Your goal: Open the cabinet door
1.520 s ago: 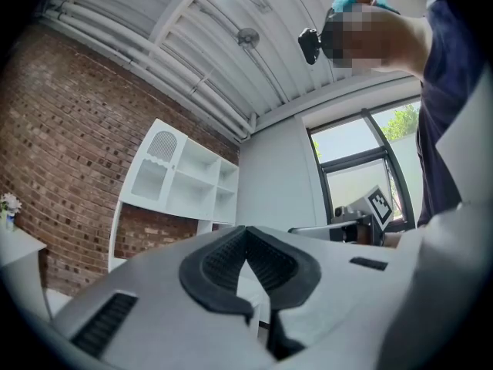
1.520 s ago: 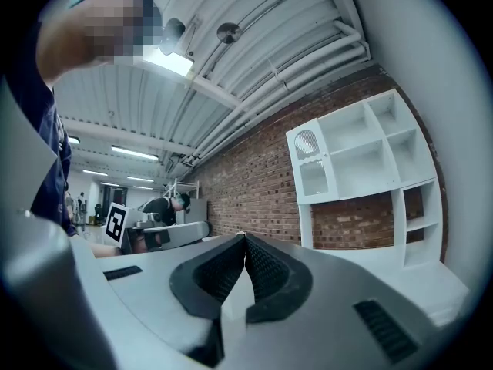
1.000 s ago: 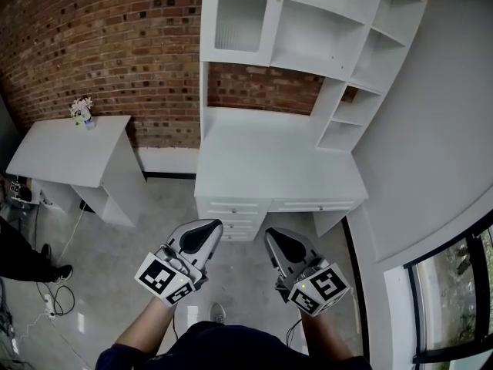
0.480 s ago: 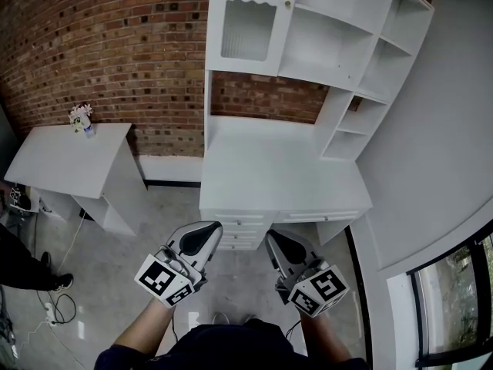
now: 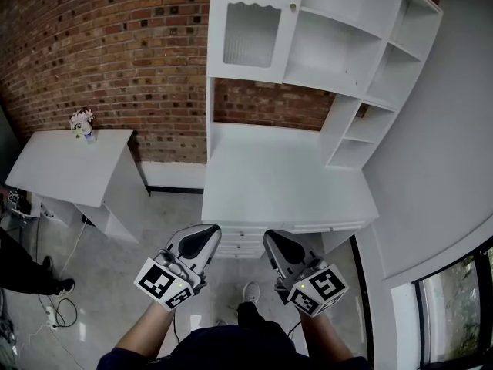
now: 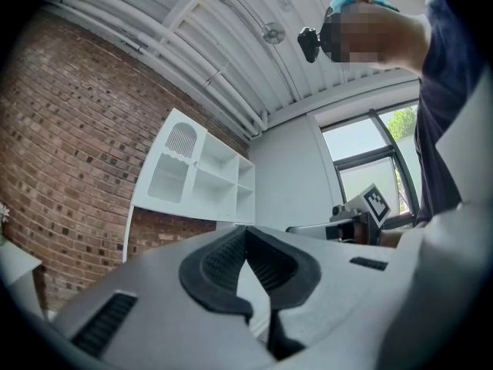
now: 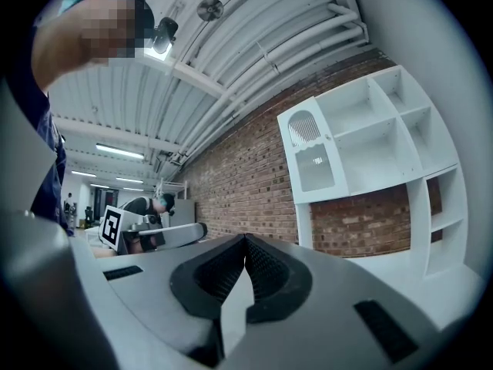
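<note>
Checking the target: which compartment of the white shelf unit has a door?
The upper-left one: a shut ribbed-glass door with a small knob fronts it; the rest are open shelves.

Open air is being left between the grey handheld left gripper [image 5: 206, 231] and right gripper [image 5: 272, 239] and the white-framed cabinet door with the ribbed glass panel [image 5: 250, 34]. This passage is being bounded below by the flat white desk top [image 5: 285, 182]. On the right it is being blocked by the white open-shelf hutch [image 5: 344, 46] and the plain white wall [image 5: 454, 129]. On the left, a strip of grey floor [image 5: 171, 206] is being left free beside the small white side table [image 5: 68, 164]. At the back, the space is being closed by the red brick wall [image 5: 115, 52].
</note>
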Motion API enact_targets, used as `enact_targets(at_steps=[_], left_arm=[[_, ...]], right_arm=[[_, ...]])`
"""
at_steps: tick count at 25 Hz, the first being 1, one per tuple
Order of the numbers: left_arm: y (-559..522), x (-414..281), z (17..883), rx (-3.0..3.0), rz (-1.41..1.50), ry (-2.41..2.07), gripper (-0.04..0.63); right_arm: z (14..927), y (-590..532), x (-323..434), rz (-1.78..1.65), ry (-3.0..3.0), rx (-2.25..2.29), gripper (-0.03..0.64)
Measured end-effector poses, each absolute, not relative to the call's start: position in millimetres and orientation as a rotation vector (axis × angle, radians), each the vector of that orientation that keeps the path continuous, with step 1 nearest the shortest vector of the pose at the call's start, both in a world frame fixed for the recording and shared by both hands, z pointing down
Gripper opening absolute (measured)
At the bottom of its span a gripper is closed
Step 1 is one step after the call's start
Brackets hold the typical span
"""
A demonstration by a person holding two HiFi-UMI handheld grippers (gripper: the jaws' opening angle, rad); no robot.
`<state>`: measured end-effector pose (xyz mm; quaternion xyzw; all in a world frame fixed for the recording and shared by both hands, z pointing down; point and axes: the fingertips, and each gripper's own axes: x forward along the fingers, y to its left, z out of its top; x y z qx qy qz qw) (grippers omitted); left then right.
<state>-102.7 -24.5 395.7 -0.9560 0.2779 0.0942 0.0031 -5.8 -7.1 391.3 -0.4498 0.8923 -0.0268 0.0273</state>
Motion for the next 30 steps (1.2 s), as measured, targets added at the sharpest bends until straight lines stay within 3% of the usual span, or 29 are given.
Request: enact_targets(at_steps=[30], left_arm=[[-218, 35, 390, -2.909, 0.193, 1.052, 0.007]], right_arm=[[388, -205, 145, -0.100, 2.791, -1.205, 0.023]])
